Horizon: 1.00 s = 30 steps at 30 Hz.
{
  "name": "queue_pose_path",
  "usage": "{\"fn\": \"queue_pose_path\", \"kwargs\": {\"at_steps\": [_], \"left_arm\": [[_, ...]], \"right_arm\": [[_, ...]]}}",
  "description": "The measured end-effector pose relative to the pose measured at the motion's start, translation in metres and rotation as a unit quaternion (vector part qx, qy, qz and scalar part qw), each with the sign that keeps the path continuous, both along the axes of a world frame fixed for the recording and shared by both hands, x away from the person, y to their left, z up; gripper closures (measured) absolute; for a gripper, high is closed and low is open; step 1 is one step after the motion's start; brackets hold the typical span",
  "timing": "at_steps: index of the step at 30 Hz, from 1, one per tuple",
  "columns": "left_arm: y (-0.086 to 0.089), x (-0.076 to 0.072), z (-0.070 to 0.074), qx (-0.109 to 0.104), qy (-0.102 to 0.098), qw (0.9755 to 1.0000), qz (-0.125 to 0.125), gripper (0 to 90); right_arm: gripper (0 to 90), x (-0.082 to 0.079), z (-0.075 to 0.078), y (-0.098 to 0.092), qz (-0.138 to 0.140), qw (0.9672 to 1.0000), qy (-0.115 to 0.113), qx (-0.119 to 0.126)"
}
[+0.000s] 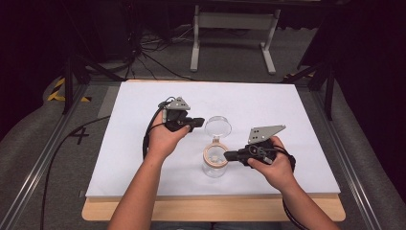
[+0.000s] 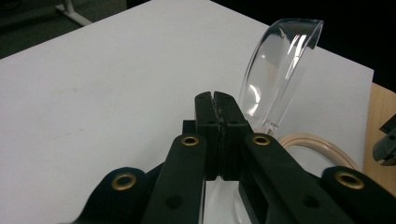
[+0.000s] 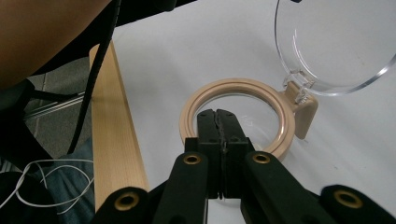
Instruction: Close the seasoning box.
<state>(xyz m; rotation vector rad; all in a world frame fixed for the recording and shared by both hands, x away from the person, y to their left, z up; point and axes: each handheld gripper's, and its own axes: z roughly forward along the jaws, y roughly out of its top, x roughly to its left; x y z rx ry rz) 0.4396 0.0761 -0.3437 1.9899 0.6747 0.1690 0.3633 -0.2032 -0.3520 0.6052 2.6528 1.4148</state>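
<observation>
no brand or label readable on the clear jar (image 1: 215, 163); we note only a dark "4" mark (image 1: 80, 136) on the grey floor left of the table. jar stands near the white sheet's (image 1: 143, 158) front edge, its tan ring (image 3: 236, 116) uppermost and clear hinged lid (image 2: 280, 70) tipped up and back. left gripper (image 1: 200, 122) clenched, empty, just beside the lid. right gripper (image 1: 229, 155) clenched at the ring's rim (grasp uncertain). broad open sheet lies behind and to both sides.

Glossy clear plastic lid (image 3: 336, 44), matt beige collar (image 3: 285, 126), pale wood table edge (image 3: 114, 140).
</observation>
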Motion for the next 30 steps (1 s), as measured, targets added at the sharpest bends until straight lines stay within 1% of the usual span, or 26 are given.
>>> {"fn": "queue_pose_path", "kwargs": {"at_steps": [2,3,7,11,13,14,16,17,19,21,22,28,30], "left_arm": [[-0.002,0.0,-0.001,-0.002,-0.002,1.0,-0.001,89.2],[-0.003,-0.001,0.0,0.002,-0.002,1.0,-0.003,88.6],[-0.006,-0.006,0.002,0.014,-0.013,0.9998,-0.007,88.6],[-0.005,-0.009,0.003,0.012,-0.018,0.9997,-0.011,88.6],[-0.004,-0.011,0.004,0.017,-0.019,0.9996,-0.013,88.7],[-0.004,-0.013,0.005,0.023,-0.023,0.9993,-0.015,88.7],[-0.004,-0.016,0.006,0.024,-0.021,0.9994,-0.016,88.6],[-0.004,-0.02,0.007,0.033,-0.027,0.9988,-0.024,88.4],[-0.005,-0.021,0.008,0.037,-0.029,0.9985,-0.029,88.3],[-0.005,-0.026,0.008,0.039,-0.03,0.9982,-0.034,87.9],[-0.004,-0.029,0.009,0.04,-0.025,0.9982,-0.036,87.7],[-0.001,-0.034,0.01,0.041,-0.021,0.9982,-0.039,87.7],[0.001,-0.035,0.011,0.045,-0.021,0.998,-0.04,87.7]], "right_arm": [[90.0,0.0,0.0,0.0,-0.001,1.0,0.0,0.002],[90.0,0.0,0.0,0.0,-0.002,1.0,0.0,0.002],[90.0,0.002,-0.001,-0.001,-0.008,1.0,-0.001,0.004],[90.0,0.004,-0.003,-0.001,-0.013,0.9999,0.004,0.006],[90.0,0.005,-0.003,-0.001,-0.015,0.9998,0.006,0.008],[90.0,0.005,-0.004,-0.001,-0.015,0.9998,0.006,0.009],[90.0,0.004,-0.003,-0.001,-0.016,0.9998,0.007,0.011],[90.0,0.005,-0.003,-0.001,-0.016,0.9998,0.007,0.013],[90.0,0.005,-0.003,-0.001,-0.016,0.9997,0.007,0.014],[90.0,0.005,-0.003,-0.001,-0.017,0.9997,0.007,0.016],[90.0,0.005,-0.003,-0.001,-0.017,0.9997,0.008,0.016],[90.0,0.004,-0.004,-0.001,-0.014,0.9997,0.012,0.016],[90.0,0.004,-0.004,-0.001,-0.013,0.9997,0.013,0.014]]}}
